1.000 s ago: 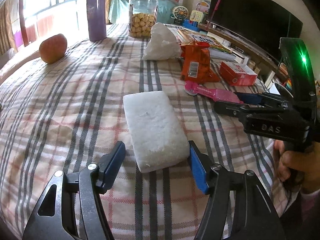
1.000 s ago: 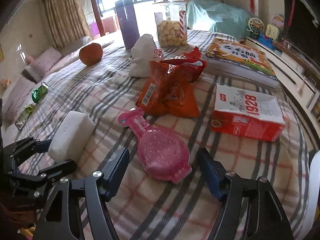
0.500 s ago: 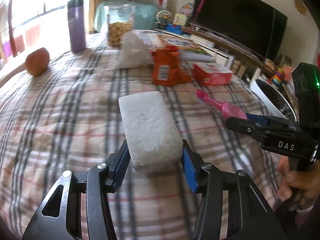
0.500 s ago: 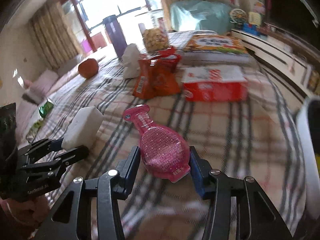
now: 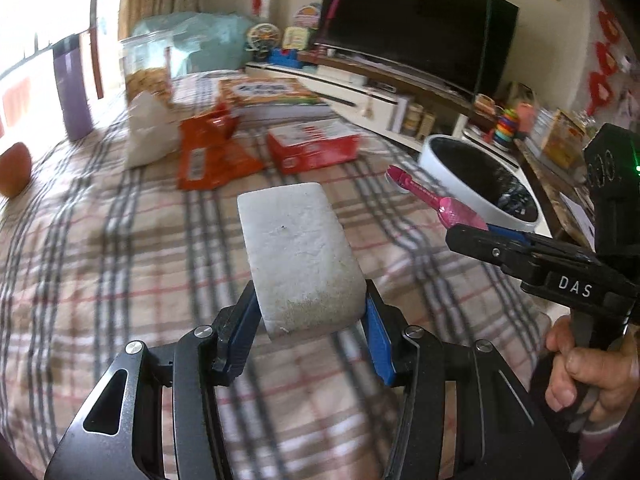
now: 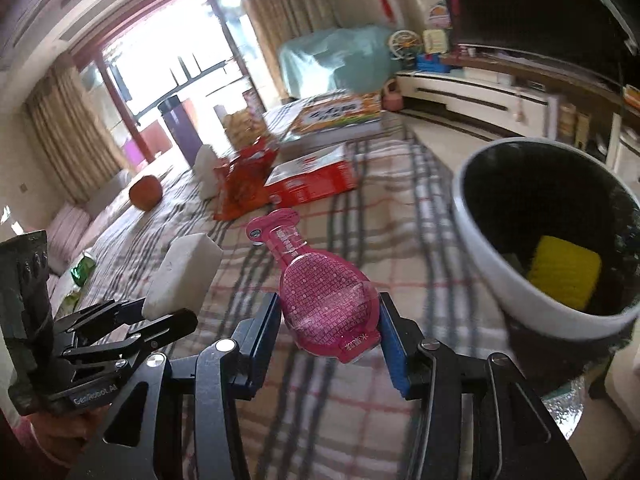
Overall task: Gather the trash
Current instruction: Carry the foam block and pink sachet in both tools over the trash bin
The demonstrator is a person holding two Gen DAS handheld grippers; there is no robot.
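Note:
My left gripper (image 5: 310, 320) is shut on a white foam block (image 5: 296, 256) and holds it above the plaid table; the block also shows in the right wrist view (image 6: 182, 274). My right gripper (image 6: 330, 332) is shut on a pink plastic pouch (image 6: 320, 288), lifted off the table; the pouch also shows in the left wrist view (image 5: 440, 204). A white trash bin (image 6: 500, 248) with a black liner stands off the table's right edge, close to the right gripper, with something yellow (image 6: 564, 276) inside. The bin also shows in the left wrist view (image 5: 448, 164).
On the plaid table (image 5: 100, 248) lie an orange snack bag (image 5: 212, 156), a red box (image 5: 316, 144), a white bag (image 5: 148, 132), a colourful book (image 5: 268, 94), a cookie jar (image 5: 146, 68), a purple tumbler (image 5: 74, 88) and an apple (image 5: 16, 164). A TV stand runs behind.
Both grippers closed on their items, the left on the foam block and the right on the pink pouch, lifted them off the table and swung right toward the trash bin.

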